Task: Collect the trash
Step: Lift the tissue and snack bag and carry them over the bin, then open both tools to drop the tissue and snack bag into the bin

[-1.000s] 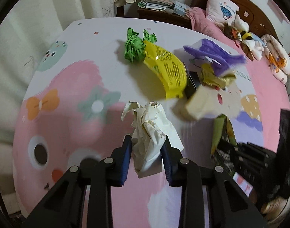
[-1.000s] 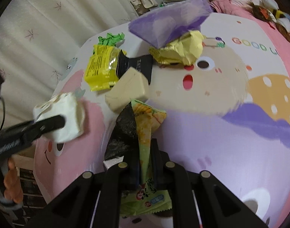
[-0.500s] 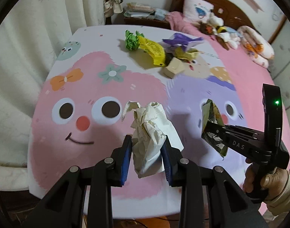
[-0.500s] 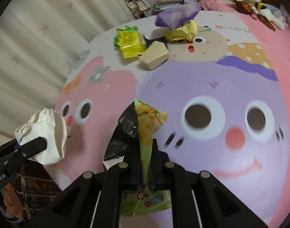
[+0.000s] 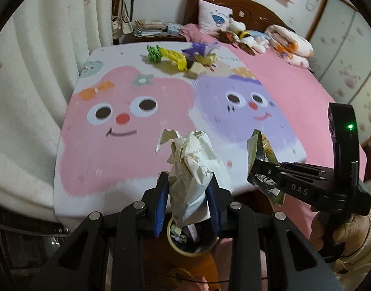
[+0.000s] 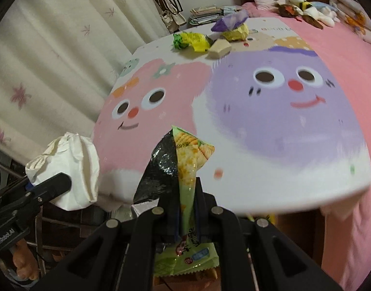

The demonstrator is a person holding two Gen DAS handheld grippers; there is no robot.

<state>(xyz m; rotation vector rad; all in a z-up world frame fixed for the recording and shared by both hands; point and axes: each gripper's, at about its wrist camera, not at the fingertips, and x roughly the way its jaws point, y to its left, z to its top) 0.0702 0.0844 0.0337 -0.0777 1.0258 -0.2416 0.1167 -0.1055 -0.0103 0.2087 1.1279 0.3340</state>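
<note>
At the foot of the bed, the left gripper (image 5: 188, 194) is clamped on a crumpled white paper wad (image 5: 195, 165), its blue pads pressing the wad from both sides. Directly beneath it, past the near edge of the cartoon bedspread (image 5: 127, 145), sits a small round trash bin (image 5: 185, 247) with a pale rim and scraps already inside. That is the relation that matters: the bin's mouth lies straight below the left gripper, so the wad looks ready to drop in once the pads let go.

The right gripper (image 6: 185, 194) is pinched tight on a green snack wrapper (image 6: 192, 162), which stands with its long axis running up out of the fingers, a dark foil lining showing on its left side. From the left wrist view this gripper hangs to the right of the bin, near but not over it, so the left hand seems the nearer one to the drop.

Readable lettering: "DAS" on the right gripper's body, "GenRobot.AI" on the left one's. The wrapper's print is not Latin script and too folded to read.

More trash remains near the bedspread's far edge: a green crumple (image 5: 153, 53), a yellow packet (image 5: 174, 57), a purple wrapper (image 5: 200, 47) and a beige block (image 5: 196, 69).
</note>
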